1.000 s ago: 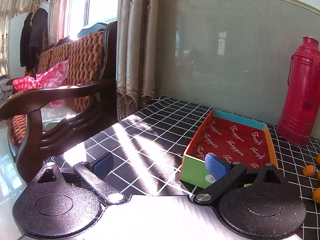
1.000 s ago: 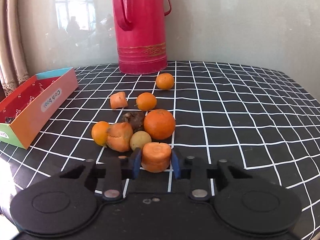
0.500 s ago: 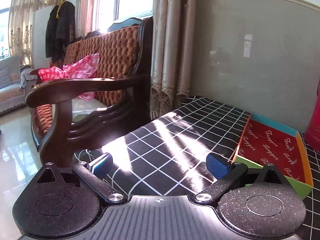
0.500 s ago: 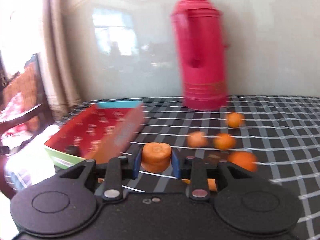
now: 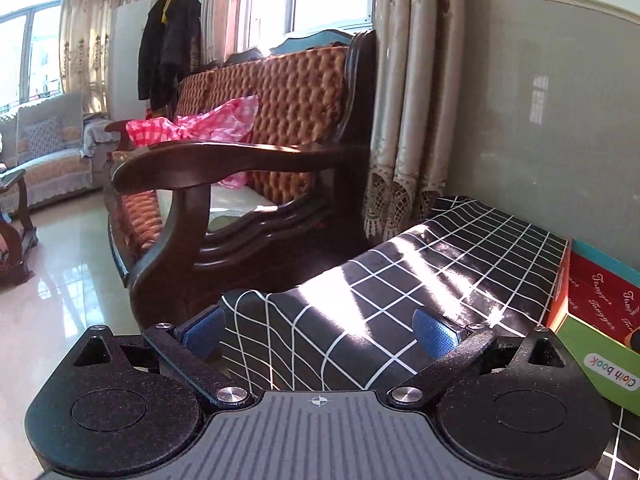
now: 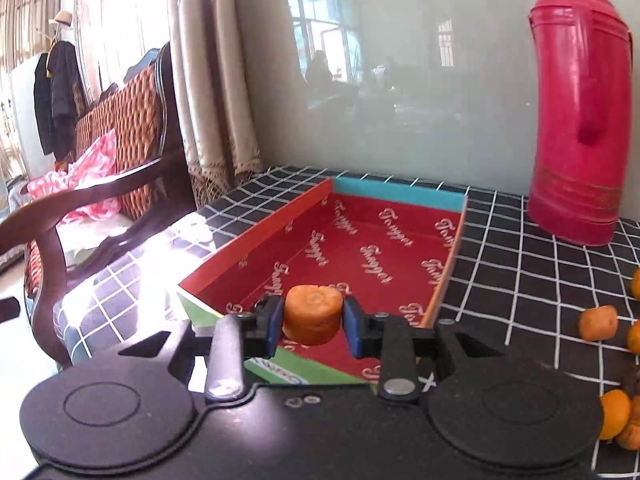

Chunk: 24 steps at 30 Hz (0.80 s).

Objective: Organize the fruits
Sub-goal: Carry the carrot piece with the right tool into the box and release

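Red cardboard lines the inside of the box (image 6: pixel 360 248), and the word "Tangger" is printed on it many times in pale script. On the green outer wall of the box (image 5: pixel 600 364) in the left wrist view, a white label reads "Cloth book".

The right gripper (image 6: pixel 312 320) holds an orange fruit piece (image 6: pixel 313 314) with a flat top between its blue pads. The jaws are just opening, but both pads still touch the piece on its two sides. The piece hangs over the near end of the box, at about 6 o'clock of the red floor. I see nothing lying on the part of the floor that shows.

The left gripper (image 5: pixel 320 326) is released, its jaws stand wide apart with nothing between them, over the tabletop (image 5: pixel 460 264) edge with the black cloth and white grid.

A red thermos (image 6: pixel 580 120) stands at 2 o'clock from the box. More orange fruits (image 6: pixel 598 322) lie on the tabletop at 3 to 4 o'clock, well apart from the box.
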Each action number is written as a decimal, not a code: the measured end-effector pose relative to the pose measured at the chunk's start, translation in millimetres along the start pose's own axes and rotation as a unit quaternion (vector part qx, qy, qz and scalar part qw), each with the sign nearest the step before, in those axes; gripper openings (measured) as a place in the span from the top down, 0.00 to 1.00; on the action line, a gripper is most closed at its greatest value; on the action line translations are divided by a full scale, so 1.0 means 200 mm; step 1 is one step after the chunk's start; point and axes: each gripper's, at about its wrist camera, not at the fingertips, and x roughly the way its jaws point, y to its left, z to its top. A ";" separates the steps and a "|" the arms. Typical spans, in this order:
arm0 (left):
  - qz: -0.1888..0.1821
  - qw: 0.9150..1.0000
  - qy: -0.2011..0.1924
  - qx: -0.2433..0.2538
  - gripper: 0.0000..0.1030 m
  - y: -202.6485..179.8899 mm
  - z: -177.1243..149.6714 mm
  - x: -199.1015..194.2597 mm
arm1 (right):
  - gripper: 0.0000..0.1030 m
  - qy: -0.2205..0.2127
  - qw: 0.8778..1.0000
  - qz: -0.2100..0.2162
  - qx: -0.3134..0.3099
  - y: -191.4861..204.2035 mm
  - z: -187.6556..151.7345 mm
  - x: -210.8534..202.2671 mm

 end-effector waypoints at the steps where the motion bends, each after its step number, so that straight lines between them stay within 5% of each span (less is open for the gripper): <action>1: 0.001 1.000 0.001 -0.002 0.03 0.01 0.00 0.01 | 0.72 0.000 1.000 -0.001 0.000 0.01 -0.01 0.00; 6: -0.001 1.000 0.000 0.000 0.03 0.01 0.00 0.01 | 0.67 -0.015 1.000 -0.003 0.009 0.00 0.00 -0.07; 8: -0.005 1.000 0.000 0.001 0.03 -0.01 0.00 0.01 | 0.50 -0.026 1.000 -0.004 0.013 -0.02 0.01 -0.11; 10: -0.010 1.000 -0.001 0.006 0.03 -0.03 0.00 0.00 | 0.19 -0.056 0.998 -0.022 0.013 -0.05 0.01 -0.22; 12: -0.014 1.000 -0.003 0.014 0.03 -0.07 0.00 -0.01 | 0.17 -0.065 0.997 -0.030 0.010 -0.07 0.01 -0.26; 14: -0.021 0.999 -0.006 0.025 0.03 -0.12 -0.01 -0.03 | 0.06 -0.075 0.996 -0.048 0.007 -0.10 0.00 -0.33; 20: -0.080 0.994 -0.024 0.076 0.03 -0.35 -0.05 -0.15 | 0.05 -0.113 0.982 -0.146 0.026 -0.35 -0.05 -0.55; 24: -0.146 0.980 -0.052 0.122 0.03 -0.57 -0.10 -0.28 | 0.05 -0.126 0.971 -0.202 0.033 -0.47 -0.08 -0.65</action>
